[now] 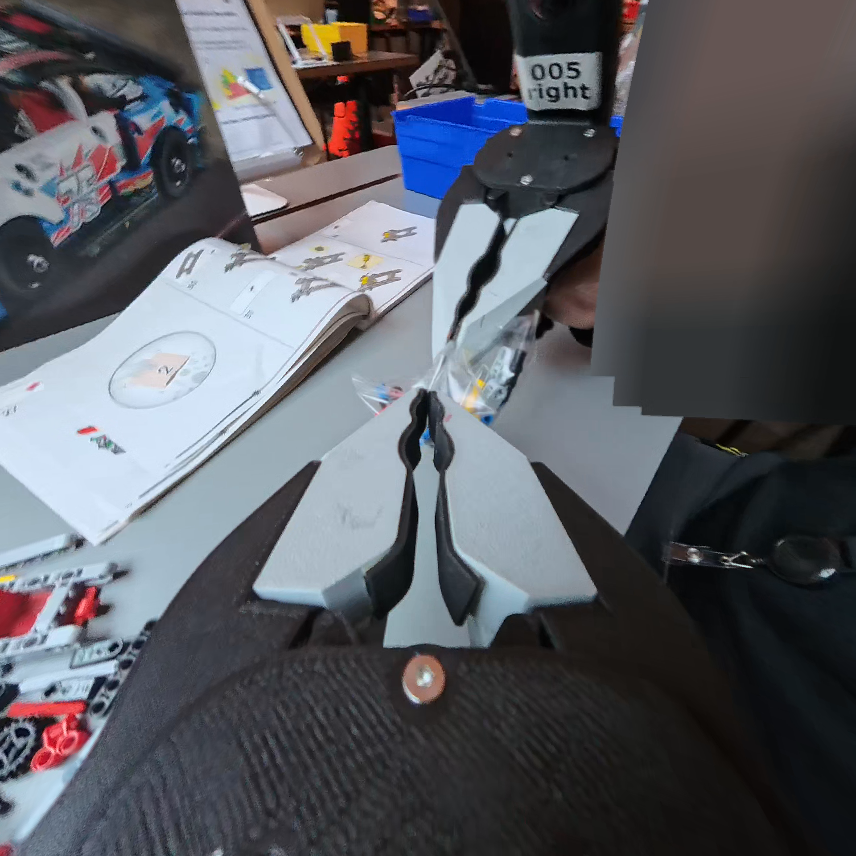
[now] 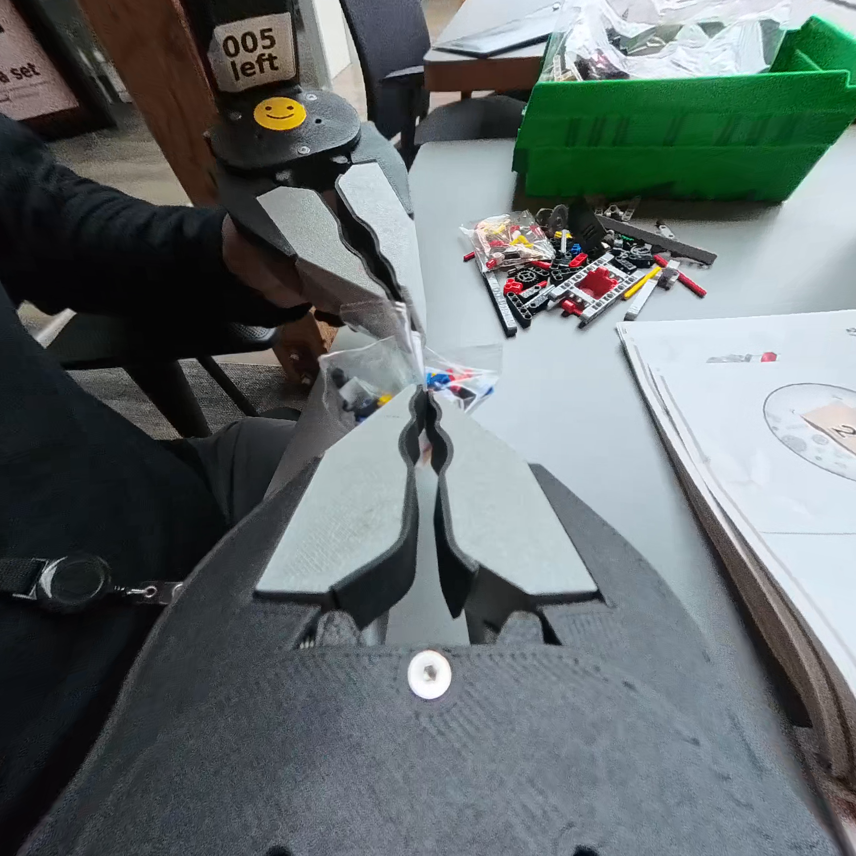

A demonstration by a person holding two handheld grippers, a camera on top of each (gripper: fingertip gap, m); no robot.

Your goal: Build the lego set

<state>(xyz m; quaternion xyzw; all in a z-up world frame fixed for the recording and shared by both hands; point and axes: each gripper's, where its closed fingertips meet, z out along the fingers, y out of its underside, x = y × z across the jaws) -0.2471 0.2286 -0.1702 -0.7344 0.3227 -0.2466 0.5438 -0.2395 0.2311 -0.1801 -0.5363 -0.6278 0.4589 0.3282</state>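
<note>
Both grippers pinch the same small clear plastic bag [image 1: 468, 375] of loose building pieces, held up above the grey table [image 1: 556, 444] near the middle of each frame. In the left wrist view, the left gripper [image 1: 426, 396] has its jaws pressed together on the bag's near edge, while the right gripper [image 1: 456, 333] comes down from the upper right of the frame with its tips clamped on the bag's far side. The right wrist view shows the mirror of this: the right gripper [image 2: 425, 393] is clenched on the bag [image 2: 370, 370] at frame centre, and the left gripper [image 2: 412, 324] reaches in from the upper left, gripped by a hand [image 2: 259, 268] in a dark sleeve. The bag looks stretched between the two, though the crumpled plastic makes it hard to tell whether it has opened.

An open instruction booklet [image 1: 185, 361] lies on the table in the left half of the left wrist view. A pile of loose pieces [image 2: 588, 273], with a partly built grey and red frame in it, sits in the upper right of the right wrist view, just in front of a green bin [image 2: 671, 139]. A blue bin [image 1: 440, 134] stands at the upper centre of the left wrist view, and the set's box [image 1: 92, 139] fills the upper left.
</note>
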